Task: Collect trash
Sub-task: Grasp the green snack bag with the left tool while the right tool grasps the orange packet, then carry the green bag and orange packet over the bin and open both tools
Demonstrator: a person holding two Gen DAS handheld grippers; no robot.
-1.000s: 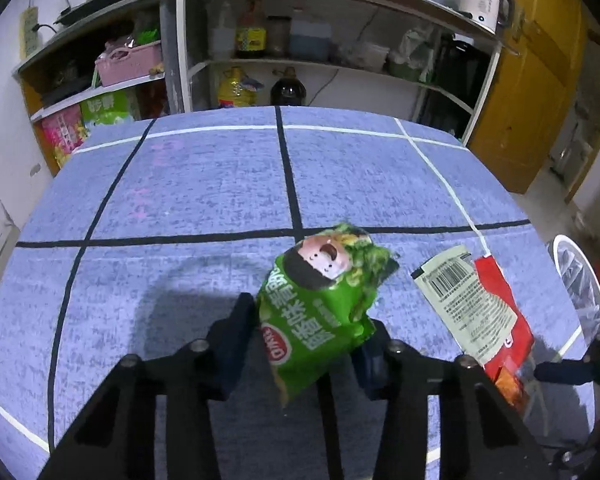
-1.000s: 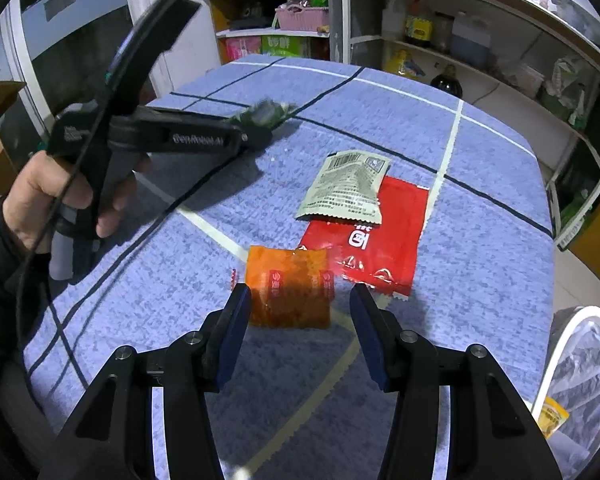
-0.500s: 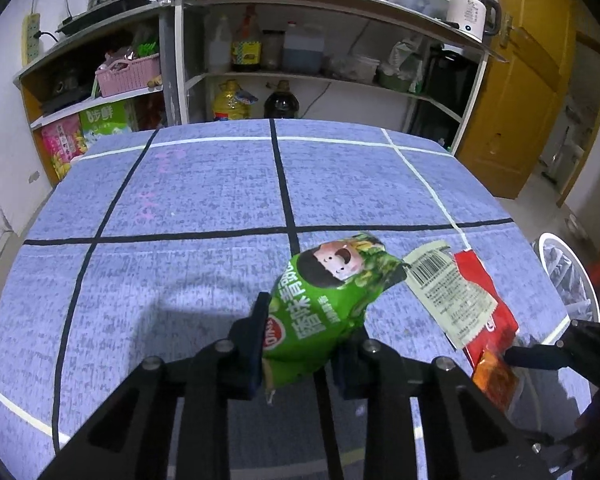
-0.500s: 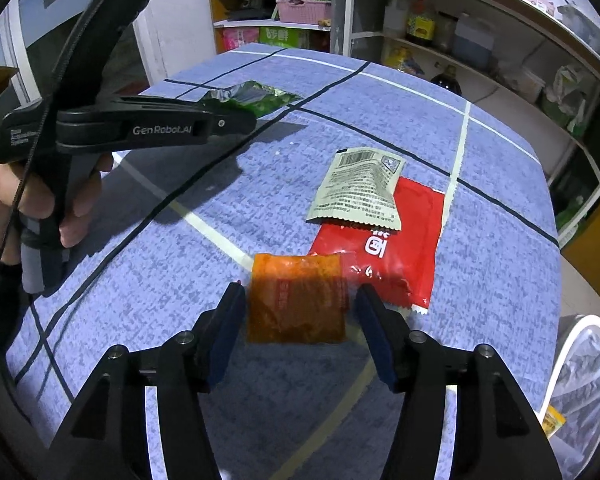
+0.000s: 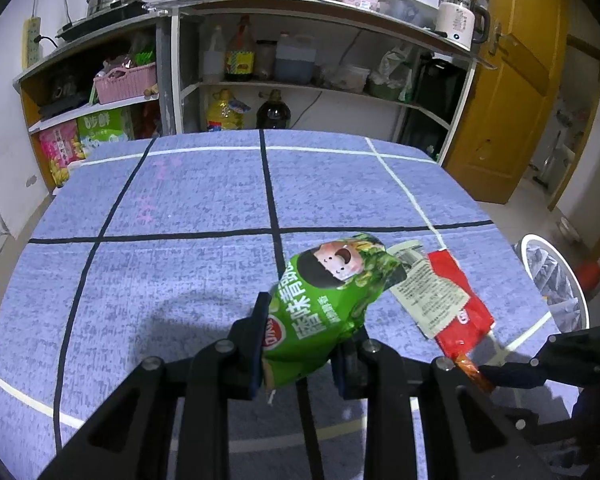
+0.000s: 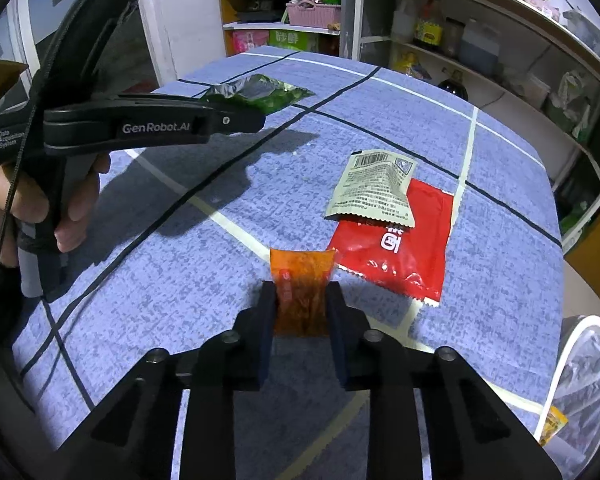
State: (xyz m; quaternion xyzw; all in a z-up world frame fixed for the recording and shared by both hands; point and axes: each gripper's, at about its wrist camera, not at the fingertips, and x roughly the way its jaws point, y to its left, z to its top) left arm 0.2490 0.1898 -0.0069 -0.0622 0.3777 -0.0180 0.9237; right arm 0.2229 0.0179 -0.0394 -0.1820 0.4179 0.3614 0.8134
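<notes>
My left gripper (image 5: 302, 334) is shut on a green snack bag (image 5: 324, 300) and holds it above the blue table; the bag also shows in the right wrist view (image 6: 260, 94). My right gripper (image 6: 300, 304) is shut on an orange sauce packet (image 6: 302, 284), whose edge shows in the left wrist view (image 5: 474, 372). A red wrapper (image 6: 400, 240) lies flat on the table with a pale green packet (image 6: 376, 192) on top of it, just ahead of the right gripper.
A white-rimmed bin with a plastic liner (image 6: 584, 364) stands off the table's right edge, also in the left wrist view (image 5: 556, 276). Shelves (image 5: 300, 80) with bottles stand behind the table (image 5: 180, 200). A yellow door (image 5: 512, 80) is at the right.
My left gripper lifted the green bag and moved right. My right gripper closed its jaws onto the orange packet.
</notes>
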